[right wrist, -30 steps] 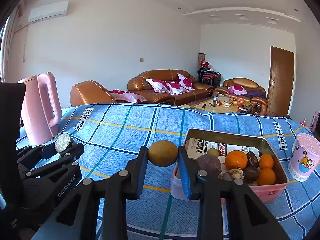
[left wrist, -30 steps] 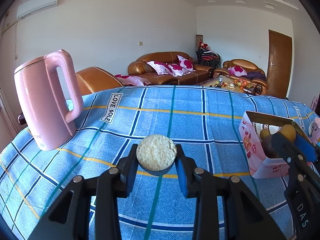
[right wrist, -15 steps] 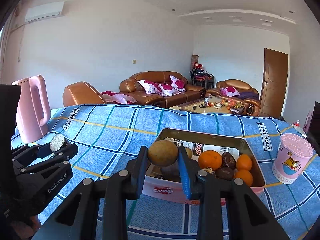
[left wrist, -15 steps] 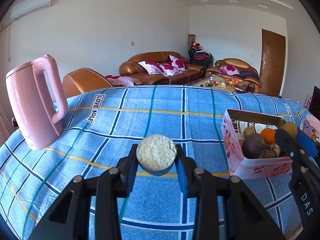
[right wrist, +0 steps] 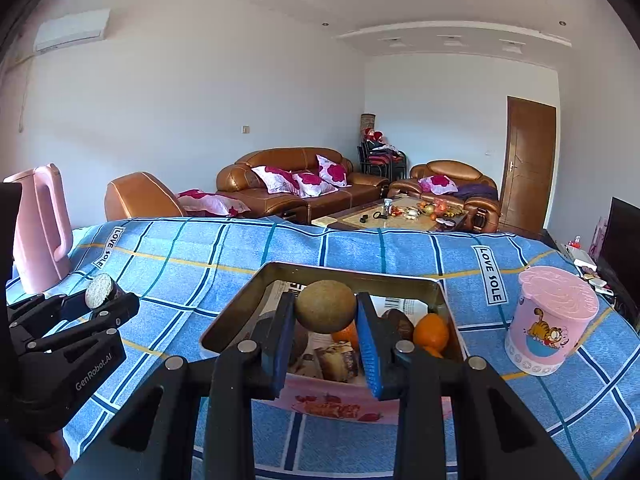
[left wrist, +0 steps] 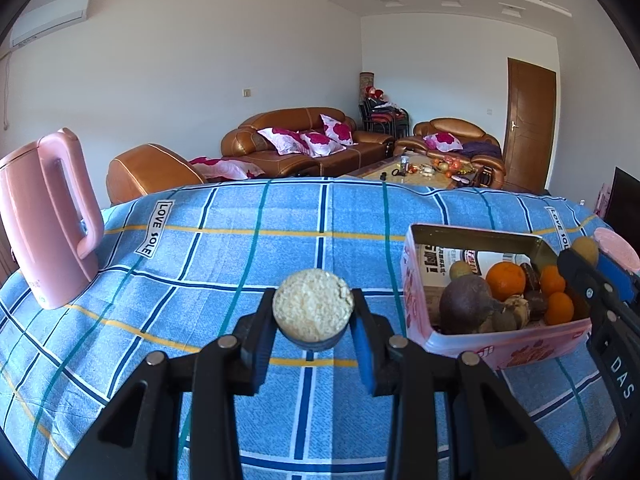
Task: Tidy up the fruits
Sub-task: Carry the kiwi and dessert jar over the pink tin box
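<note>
My left gripper point(left wrist: 313, 322) is shut on a round fruit half with a pale grainy cut face point(left wrist: 313, 311), held above the blue checked cloth, left of the pink tin box point(left wrist: 496, 344). It also shows in the right wrist view point(right wrist: 100, 296). My right gripper point(right wrist: 326, 334) is shut on a brown round fruit point(right wrist: 326, 312) and holds it over the near part of the tin box point(right wrist: 240, 320). The box holds oranges point(left wrist: 507, 280), a dark purple fruit point(left wrist: 466, 305) and other small fruits.
A pink kettle point(left wrist: 48, 220) stands at the left on the cloth-covered table point(left wrist: 240, 248). A pink lidded cup with a cartoon cat point(right wrist: 550, 324) stands right of the box. Sofas and a coffee table lie beyond the far edge.
My right gripper has carried the brown fruit to the right, from beside the box to over it. The left gripper still holds the fruit half and its view has swung right toward the box.
</note>
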The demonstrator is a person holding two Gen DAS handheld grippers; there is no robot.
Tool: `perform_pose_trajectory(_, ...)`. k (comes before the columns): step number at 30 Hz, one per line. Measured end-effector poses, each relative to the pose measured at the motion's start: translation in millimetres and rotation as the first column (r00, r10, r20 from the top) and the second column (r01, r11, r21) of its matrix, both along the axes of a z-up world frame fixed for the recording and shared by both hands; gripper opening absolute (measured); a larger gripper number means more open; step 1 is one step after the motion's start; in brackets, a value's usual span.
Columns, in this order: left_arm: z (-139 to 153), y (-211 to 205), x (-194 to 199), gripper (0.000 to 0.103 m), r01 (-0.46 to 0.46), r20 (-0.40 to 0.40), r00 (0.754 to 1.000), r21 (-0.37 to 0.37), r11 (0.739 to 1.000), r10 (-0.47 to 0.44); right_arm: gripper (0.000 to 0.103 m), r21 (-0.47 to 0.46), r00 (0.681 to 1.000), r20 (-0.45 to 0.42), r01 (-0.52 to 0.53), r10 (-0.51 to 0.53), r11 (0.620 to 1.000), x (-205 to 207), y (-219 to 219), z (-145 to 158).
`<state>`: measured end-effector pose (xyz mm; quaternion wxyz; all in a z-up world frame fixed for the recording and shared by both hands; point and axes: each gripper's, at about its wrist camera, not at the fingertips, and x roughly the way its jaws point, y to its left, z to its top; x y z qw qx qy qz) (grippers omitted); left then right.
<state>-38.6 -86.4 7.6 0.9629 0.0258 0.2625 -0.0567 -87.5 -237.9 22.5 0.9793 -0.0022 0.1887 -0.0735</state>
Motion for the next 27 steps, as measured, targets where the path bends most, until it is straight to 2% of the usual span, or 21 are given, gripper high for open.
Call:
perform_pose_trajectory(12,10.7,-39.5,0.1,0.037,0.082,0.022,0.996,-0.006,0.997,-0.082,0.032,0.022,0.996,0.019,0.089,-0.089,0.996,-1.9,-42.2,5.4)
perform_pose_trajectory(17,12.7,-57.5,4.4,0.037,0.138,0.005,0.990,-0.042,0.990,-0.138,0.032,0.028,0.988,0.037,0.148,-0.149,0.989,-4.7,-63.1,7.9)
perform_pose_trajectory(22,12.8,-83.0,7.8,0.037,0.179,0.007,0.984,-0.036,0.983,-0.179,0.032,0.064,0.976,0.035,0.214,-0.216,0.975,-2.5,-84.6,9.1)
perform_pose_trajectory(27,14.1,-102.3,14.8,0.037,0.205,-0.003,0.979,-0.047,0.978,-0.206,0.032,0.068,0.971,0.031,0.234,-0.237,0.970,4.5,-92.9,10.1)
